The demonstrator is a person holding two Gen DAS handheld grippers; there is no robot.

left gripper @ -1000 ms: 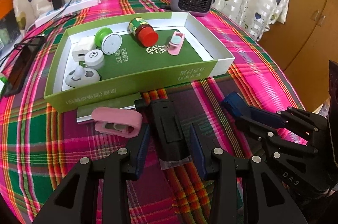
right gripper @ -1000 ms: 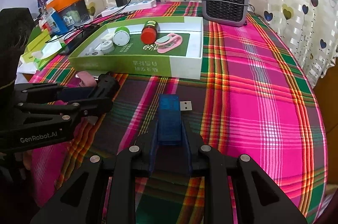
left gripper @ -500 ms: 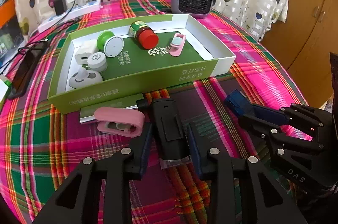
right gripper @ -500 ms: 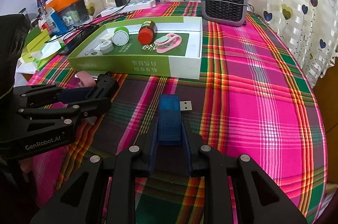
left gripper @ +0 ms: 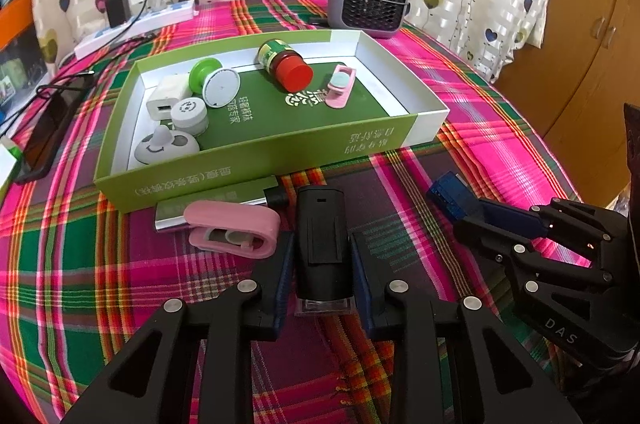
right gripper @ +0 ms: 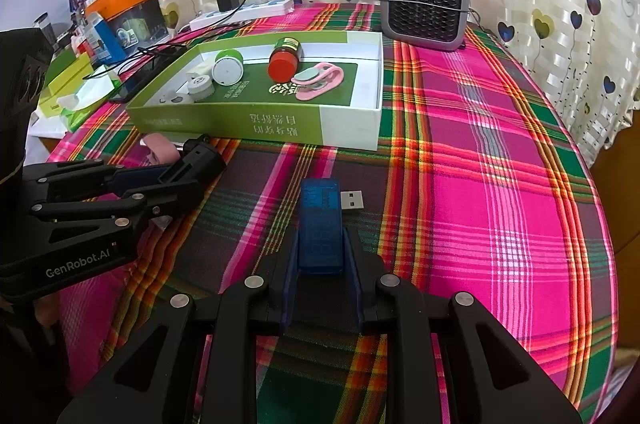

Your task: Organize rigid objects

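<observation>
My left gripper (left gripper: pixel 322 264) is shut on a black rectangular device (left gripper: pixel 321 244) with a clear end, held just above the plaid cloth in front of the green box (left gripper: pixel 256 160). My right gripper (right gripper: pixel 322 256) is shut on a blue translucent USB stick (right gripper: pixel 322 224) whose metal plug points right. The box holds a red-capped bottle (left gripper: pixel 286 66), a pink clip (left gripper: pixel 340 90), a green-and-white round lid (left gripper: pixel 214 84), a white charger (left gripper: pixel 166 98) and other small white items. The right gripper also shows in the left wrist view (left gripper: pixel 460 208).
A pink clip (left gripper: pixel 234 230) lies on a silver-green flat device (left gripper: pixel 216 202) before the box. A grey heater (right gripper: pixel 424 8) stands at the back. A power strip (left gripper: pixel 136 28) and a black phone (left gripper: pixel 48 132) lie at the left. Clutter sits beyond the table's left edge.
The left gripper has closed tighter around the black device and risen slightly. The right gripper holds the blue USB stick almost still.
</observation>
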